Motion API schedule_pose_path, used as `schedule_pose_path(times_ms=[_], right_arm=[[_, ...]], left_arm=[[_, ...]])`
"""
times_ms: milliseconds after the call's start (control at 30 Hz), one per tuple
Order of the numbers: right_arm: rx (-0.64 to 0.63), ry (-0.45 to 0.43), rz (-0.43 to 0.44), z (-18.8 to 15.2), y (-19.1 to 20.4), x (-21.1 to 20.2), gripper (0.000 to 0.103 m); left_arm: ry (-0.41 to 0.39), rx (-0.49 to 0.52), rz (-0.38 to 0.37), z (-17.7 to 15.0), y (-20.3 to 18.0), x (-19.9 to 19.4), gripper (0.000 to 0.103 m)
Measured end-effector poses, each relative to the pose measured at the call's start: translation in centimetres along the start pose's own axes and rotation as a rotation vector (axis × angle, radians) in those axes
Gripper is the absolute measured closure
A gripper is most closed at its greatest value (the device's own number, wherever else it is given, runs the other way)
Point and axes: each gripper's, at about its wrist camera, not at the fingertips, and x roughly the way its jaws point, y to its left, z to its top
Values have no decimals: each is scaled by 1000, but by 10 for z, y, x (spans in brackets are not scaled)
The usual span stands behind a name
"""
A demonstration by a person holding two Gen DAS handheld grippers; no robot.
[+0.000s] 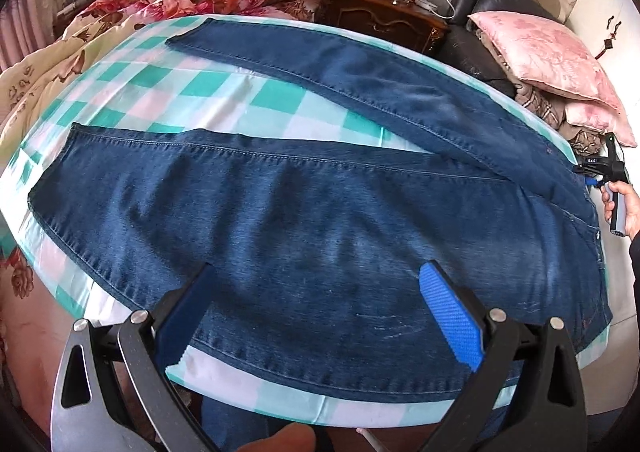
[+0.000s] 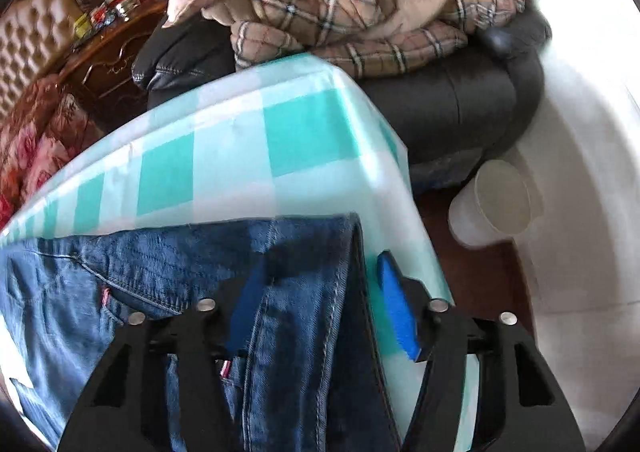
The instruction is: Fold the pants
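We observe blue jeans (image 1: 304,219) spread flat, legs splayed, on the checked-cloth bench (image 1: 224,91), the left claw (image 1: 316,284) open above the near leg, and a hand (image 1: 626,207) at the waistband end.

We see the pants (image 1: 304,211) as matt blue denim with raised stitched seams. The checked tablecloth (image 1: 248,91) under them looks smooth and slightly glossy (plastic-coated, perhaps). The left gripper (image 1: 316,308) has matt black plastic arms, shiny metal rivets and dimpled blue pads. The nightstand (image 1: 384,15) is polished dark wood.
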Motion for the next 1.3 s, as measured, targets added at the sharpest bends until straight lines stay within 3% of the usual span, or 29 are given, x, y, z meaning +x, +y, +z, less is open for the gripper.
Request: schedule_pose_path(times_ms=[67, 167, 267, 367, 500, 600, 700, 767, 900, 1067, 1133, 1200, 1300], right_arm=[[-6, -14, 18, 1, 4, -5, 88], [-73, -122, 6, -9, 19, -41, 90], [-97, -274, 142, -35, 29, -109, 90], [-147, -430, 301, -97, 37, -192, 91], [-179, -498, 443, -197, 26, -249, 91], [-134, -433, 547, -274, 6, -248, 91], [-65, -315, 571, -332, -8, -221, 91], [-14, -252, 567, -352, -15, -199, 91], [50, -208, 560, -362, -15, -184, 91], [74, -217, 557, -349, -15, -190, 91], [81, -220, 554, -346, -19, -188, 91], [92, -221, 554, -342, -21, -187, 91], [99, -221, 553, -338, -24, -186, 91]], left_arm=[[3, -5, 0, 0, 0, 0, 2], [-9, -2, -8, 0, -1, -6, 2], [-24, 8, -10, -3, -4, -14, 2], [-43, 9, -26, -6, -6, -24, 2], [-72, 17, -51, -10, -7, -38, 2], [-83, 13, -69, -10, -3, -44, 2], [-80, -19, -107, -6, 8, -44, 2], [-65, -61, -155, 3, 20, -36, 2], [-17, -169, -287, 43, 46, 0, 9], [6, -334, -439, 113, 76, 60, 46], [10, -399, -488, 143, 84, 87, 53], [13, -447, -506, 169, 91, 109, 57], [15, -503, -459, 207, 103, 144, 62]])
